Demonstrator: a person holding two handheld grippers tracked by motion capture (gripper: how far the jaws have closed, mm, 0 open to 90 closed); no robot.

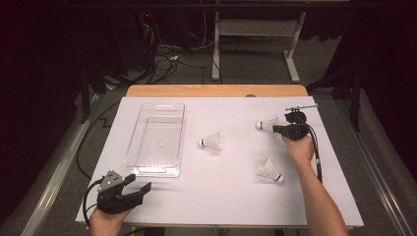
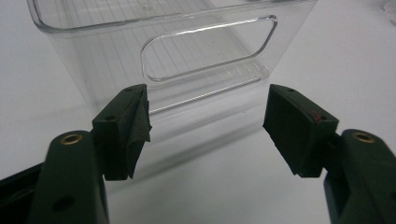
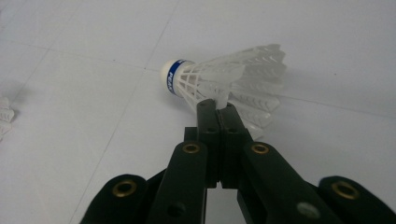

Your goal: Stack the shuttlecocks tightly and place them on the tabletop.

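The right gripper (image 3: 218, 108) has its jaws pressed together on the skirt of a shuttlecock (image 3: 229, 81), pinching a fold of the white feathering between the pads. That held shuttlecock (image 1: 266, 125) lies on its side on the desk (image 1: 221, 196), cork end with its blue band pointing toward the clear tray (image 1: 156, 139), well to the tray's right and not far from the desk's right edge. The right gripper (image 1: 278, 127) comes at it from the right, with the hand behind it and the cable looping back along the forearm.

Between the held shuttlecock and the tray lies a second shuttlecock (image 1: 212, 142), a short way off the tray's right wall, with bare desk all around it. A third shuttlecock (image 1: 269, 170) rests nearer the front edge, well to the right of the tray and just beside the person's right forearm.

The left gripper (image 1: 136, 189) sits at the tray's near end, close to the front left corner of the desk, jaws spread wide with nothing between them. From the left gripper view its pads (image 2: 299, 128) frame the tray's near wall (image 2: 205, 51) and its cut-out handle slot, close to it but not touching. The tray stands lengthwise, with open desk between its left wall and the desk's left edge.
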